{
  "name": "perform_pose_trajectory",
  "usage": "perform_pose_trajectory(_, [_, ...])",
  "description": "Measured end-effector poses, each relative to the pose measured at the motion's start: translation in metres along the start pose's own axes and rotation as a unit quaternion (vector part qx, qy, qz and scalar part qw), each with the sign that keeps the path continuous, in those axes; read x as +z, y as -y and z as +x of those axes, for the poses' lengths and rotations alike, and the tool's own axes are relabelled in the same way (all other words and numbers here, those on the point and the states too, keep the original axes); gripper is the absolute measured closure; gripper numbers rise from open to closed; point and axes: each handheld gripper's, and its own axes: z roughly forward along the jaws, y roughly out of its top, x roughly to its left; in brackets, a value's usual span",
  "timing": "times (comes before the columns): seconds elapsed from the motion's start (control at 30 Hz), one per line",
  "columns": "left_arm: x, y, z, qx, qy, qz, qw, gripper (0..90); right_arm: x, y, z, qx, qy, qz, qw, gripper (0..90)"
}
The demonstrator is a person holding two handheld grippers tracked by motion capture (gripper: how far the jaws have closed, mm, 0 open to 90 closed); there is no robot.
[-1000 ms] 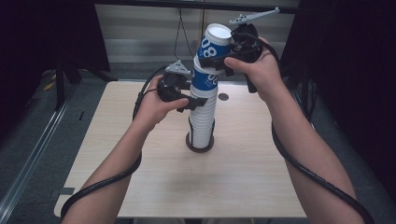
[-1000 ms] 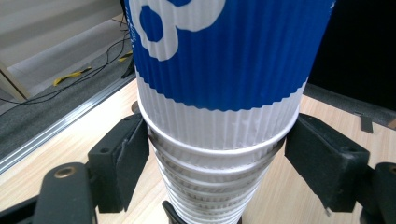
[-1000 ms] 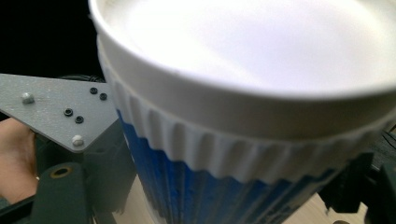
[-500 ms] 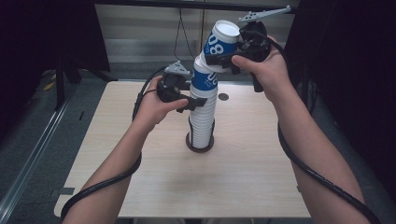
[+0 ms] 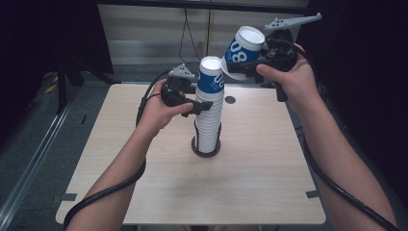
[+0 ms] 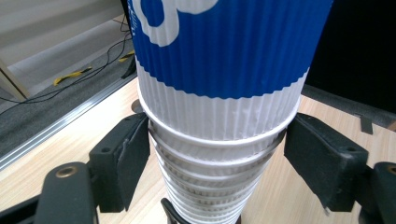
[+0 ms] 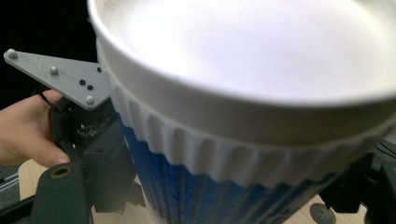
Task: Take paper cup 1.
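Observation:
A tall stack of white ribbed paper cups (image 5: pixel 208 125) with a blue-banded cup on top stands on the table in a black ring (image 5: pixel 196 147). My left gripper (image 5: pixel 204 107) is shut on the stack's upper part, and its pads (image 6: pixel 135 154) press the rims from both sides of the stack (image 6: pixel 219 116). Up and to the right of the stack, my right gripper (image 5: pixel 239 69) is shut on a single blue and white cup (image 5: pixel 243 48). The cup is tilted and clear of the stack, and its white mouth (image 7: pixel 243 93) looms large in the right gripper view.
The light wooden table (image 5: pixel 120 144) has a small dark round mark (image 5: pixel 230 100) behind the stack and tape marks near its edges (image 5: pixel 312 194). Cables trail from both grippers along the forearms. Dark floor and a metal rail lie to the left.
My right gripper has lifted the top cup off the stack, carried it up and to the right, and tilted it. The left gripper has stayed on the stack.

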Motion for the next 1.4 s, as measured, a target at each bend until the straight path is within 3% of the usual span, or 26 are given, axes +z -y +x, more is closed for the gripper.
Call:
perform_pose_trajectory(0.3, [0.0, -0.002, -0.002, 0.005, -0.005, 0.008, 0.9999, 23.1, -0.012, 0.025, -0.009, 0.002, 0.002, 0.012, 0.9999, 19.4])
perform_pose_trajectory(0.43, [0.0, -0.002, -0.002, 0.006, -0.004, 0.011, 0.9999, 23.0, -0.013, 0.033, -0.013, -0.004, -0.002, 0.038, 0.9993, 19.9])
perform_pose_trajectory(0.67, [-0.001, -0.001, -0.003, 0.009, -0.003, 0.016, 0.9998, 23.0, -0.01, 0.047, -0.015, -0.015, -0.012, 0.073, 0.9972, 20.1])
perform_pose_trajectory(1.4, [-0.016, 0.013, -0.01, 0.021, 0.011, 0.027, 0.9993, 20.1, 0.005, 0.081, -0.009, -0.036, -0.049, 0.115, 0.9914, 20.5])
